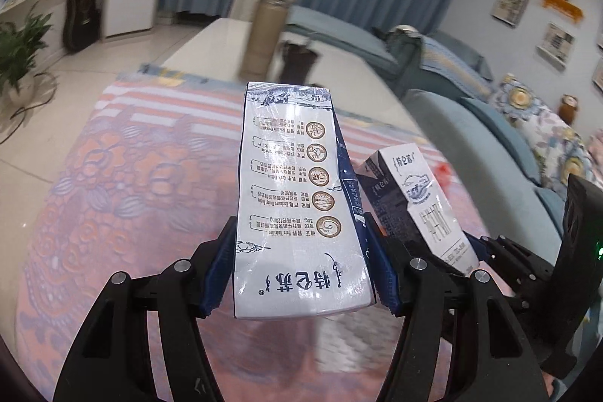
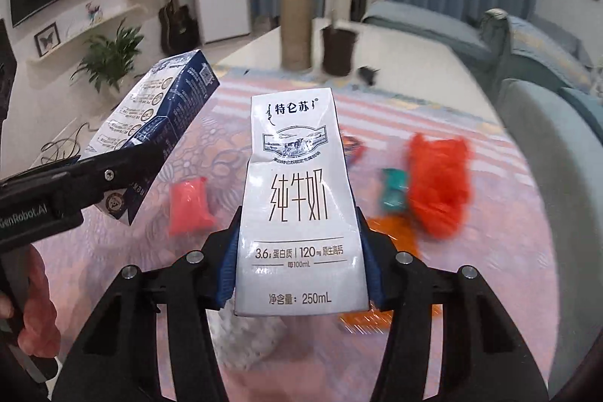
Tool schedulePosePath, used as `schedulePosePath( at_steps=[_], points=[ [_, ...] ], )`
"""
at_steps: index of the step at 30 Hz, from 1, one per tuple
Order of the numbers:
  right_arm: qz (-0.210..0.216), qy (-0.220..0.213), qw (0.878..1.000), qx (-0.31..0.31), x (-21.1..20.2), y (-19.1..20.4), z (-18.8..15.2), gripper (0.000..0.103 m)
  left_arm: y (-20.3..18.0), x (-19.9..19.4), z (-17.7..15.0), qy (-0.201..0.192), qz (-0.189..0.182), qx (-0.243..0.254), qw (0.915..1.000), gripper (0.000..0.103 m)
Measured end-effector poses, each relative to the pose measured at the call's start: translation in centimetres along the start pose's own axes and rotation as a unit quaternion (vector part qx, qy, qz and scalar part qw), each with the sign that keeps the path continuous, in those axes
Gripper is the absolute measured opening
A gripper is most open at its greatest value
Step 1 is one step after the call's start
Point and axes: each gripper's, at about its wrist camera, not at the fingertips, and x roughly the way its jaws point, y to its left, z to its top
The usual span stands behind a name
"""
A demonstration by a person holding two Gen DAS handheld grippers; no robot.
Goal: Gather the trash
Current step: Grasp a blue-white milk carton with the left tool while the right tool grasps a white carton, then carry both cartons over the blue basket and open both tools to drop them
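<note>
My left gripper (image 1: 297, 270) is shut on a white and blue milk carton (image 1: 297, 198), held above the patterned tablecloth (image 1: 124, 176). My right gripper (image 2: 299, 266) is shut on a second milk carton (image 2: 297, 198) of the same brand. Each view shows the other carton: the right one at the right of the left wrist view (image 1: 426, 210), the left one at the left of the right wrist view (image 2: 158, 119). On the cloth lie an orange-red plastic bag (image 2: 439, 183), a pink-red wrapper (image 2: 188, 202), a teal wrapper (image 2: 394, 189) and an orange wrapper (image 2: 392, 232).
A tan cylinder (image 2: 297, 29) and a dark cup (image 2: 339, 49) stand at the far end of the table (image 2: 414, 63). A blue-grey sofa (image 2: 546, 145) runs along the right. A potted plant (image 2: 109, 59) and guitar (image 2: 179, 21) stand at left.
</note>
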Motion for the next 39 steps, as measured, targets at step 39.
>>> schedulePosePath(
  at_steps=[39],
  points=[
    [-0.217,-0.046,0.924,0.313,-25.6,-27.2,-29.0,0.050,-38.4,3.1,-17.7,0.171,-0.252,0.302,0.9036,0.061]
  ],
)
